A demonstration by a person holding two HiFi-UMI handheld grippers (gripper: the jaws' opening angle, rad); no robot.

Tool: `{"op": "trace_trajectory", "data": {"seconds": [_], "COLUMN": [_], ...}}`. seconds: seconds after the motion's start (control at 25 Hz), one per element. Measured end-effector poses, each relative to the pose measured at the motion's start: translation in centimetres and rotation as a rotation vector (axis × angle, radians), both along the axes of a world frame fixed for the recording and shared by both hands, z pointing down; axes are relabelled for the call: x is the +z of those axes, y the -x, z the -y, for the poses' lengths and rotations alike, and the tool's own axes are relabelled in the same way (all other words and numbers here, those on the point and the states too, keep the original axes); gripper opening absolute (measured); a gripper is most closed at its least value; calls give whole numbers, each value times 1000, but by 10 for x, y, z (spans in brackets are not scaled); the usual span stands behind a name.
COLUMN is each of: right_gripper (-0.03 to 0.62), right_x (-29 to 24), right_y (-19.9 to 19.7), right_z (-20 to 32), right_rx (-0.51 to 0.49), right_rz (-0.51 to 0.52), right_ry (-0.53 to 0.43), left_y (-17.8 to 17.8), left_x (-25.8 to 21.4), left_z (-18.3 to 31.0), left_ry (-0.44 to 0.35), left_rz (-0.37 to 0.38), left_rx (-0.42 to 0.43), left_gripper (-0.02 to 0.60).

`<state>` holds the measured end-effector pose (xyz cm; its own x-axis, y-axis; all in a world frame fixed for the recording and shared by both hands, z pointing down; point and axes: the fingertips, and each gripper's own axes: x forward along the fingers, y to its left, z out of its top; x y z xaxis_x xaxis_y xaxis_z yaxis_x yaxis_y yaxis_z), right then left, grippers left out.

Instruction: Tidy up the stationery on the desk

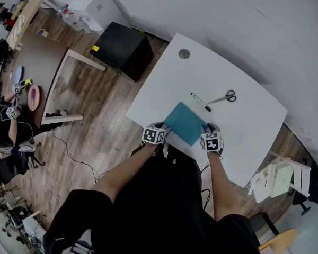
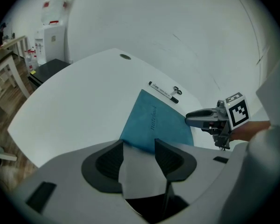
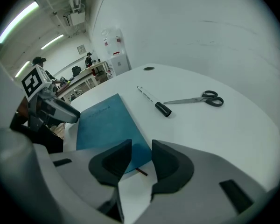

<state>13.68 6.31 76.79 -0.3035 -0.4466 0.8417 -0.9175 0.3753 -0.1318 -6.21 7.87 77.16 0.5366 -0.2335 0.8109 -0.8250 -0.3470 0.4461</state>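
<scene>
One notebook at desk edge, room leftward

Left tool, right tool, jaws seemingly apart

Open lab: white desk, worktables, strip lights.

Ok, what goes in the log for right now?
left gripper: open, at corner of blue notebook | right gripper: open, at another corner | marker, scissors: on desk
</scene>
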Motion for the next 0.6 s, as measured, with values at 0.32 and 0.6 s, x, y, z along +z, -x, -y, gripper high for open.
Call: {"op": "trace_trajectory", "data": {"seconds": [0.32,0.6], "right_gripper": [133,133], "right_x": [0,3], "right_y": [-2,0], "right_z": [-7,-13], "right_rx": [27,147], "right_rz": [-17,-19], "right_ry": [12,41], "left_y": [-2,-2], "left_x": [2,1], "left_z": [-4,7], "left_ry": [18,13], "left_rz": [0,-31], "left_rx": [45,145], "left_gripper": [201,201]}}
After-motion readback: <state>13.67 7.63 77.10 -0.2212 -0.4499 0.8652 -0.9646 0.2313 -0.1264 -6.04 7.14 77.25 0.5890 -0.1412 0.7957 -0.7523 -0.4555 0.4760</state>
